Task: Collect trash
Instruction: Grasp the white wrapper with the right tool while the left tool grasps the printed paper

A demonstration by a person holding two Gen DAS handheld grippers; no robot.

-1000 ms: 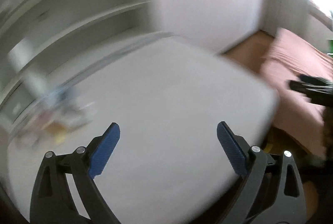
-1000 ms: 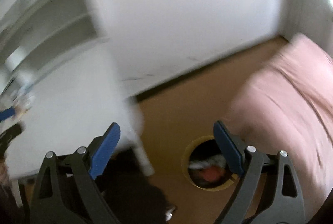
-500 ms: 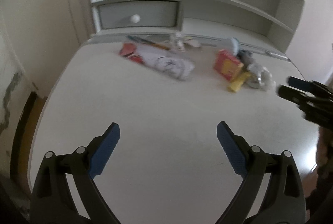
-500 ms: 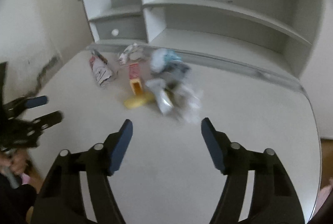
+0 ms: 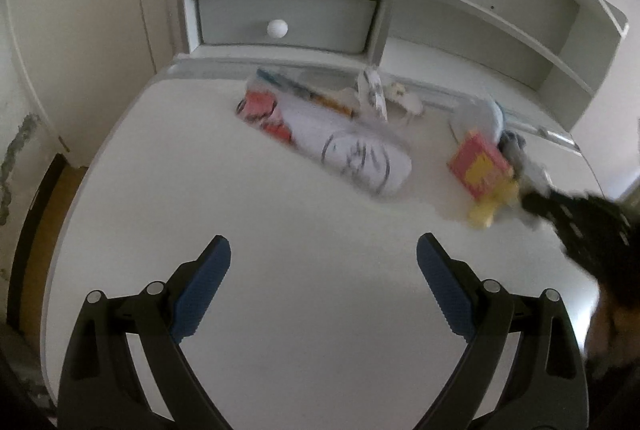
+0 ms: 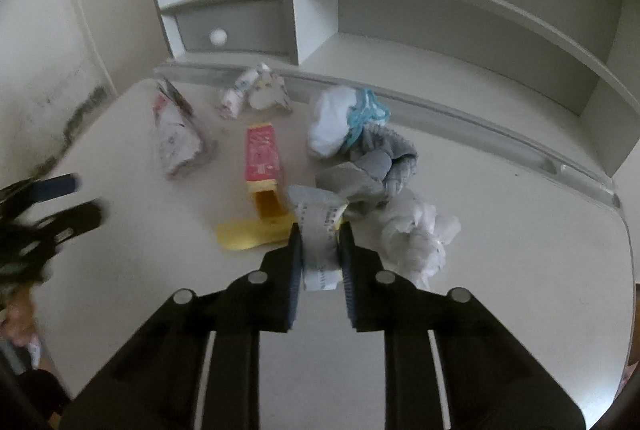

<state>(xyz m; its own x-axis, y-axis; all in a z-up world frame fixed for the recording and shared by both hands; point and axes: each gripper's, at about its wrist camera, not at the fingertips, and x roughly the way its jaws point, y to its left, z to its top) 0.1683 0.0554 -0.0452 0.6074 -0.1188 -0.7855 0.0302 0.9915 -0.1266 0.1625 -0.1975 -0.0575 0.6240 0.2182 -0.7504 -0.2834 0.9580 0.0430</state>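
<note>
Trash lies on a white desk (image 6: 500, 230). My right gripper (image 6: 320, 230) is shut on a grey-white paper wrapper (image 6: 318, 230) at the front of the pile. Beside it lie a red and yellow carton (image 6: 262, 166), a crumpled white tissue (image 6: 416, 234), a grey sock (image 6: 380, 166) and a white and blue bag (image 6: 340, 118). My left gripper (image 5: 322, 254) is open and empty above bare desk (image 5: 280, 210), short of a white printed packet (image 5: 356, 154) and the red and yellow carton (image 5: 480, 166).
A shelf unit with a grey drawer (image 5: 286, 16) stands along the desk's back edge. A crumpled printed packet (image 6: 174, 130) and small wrappers (image 6: 256, 94) lie at the back left. My right gripper (image 5: 576, 226) shows in the left wrist view at the right.
Both grippers swung from the room toward the desk. My right gripper moved in on the pile and shut on the paper wrapper. My left gripper stayed open.
</note>
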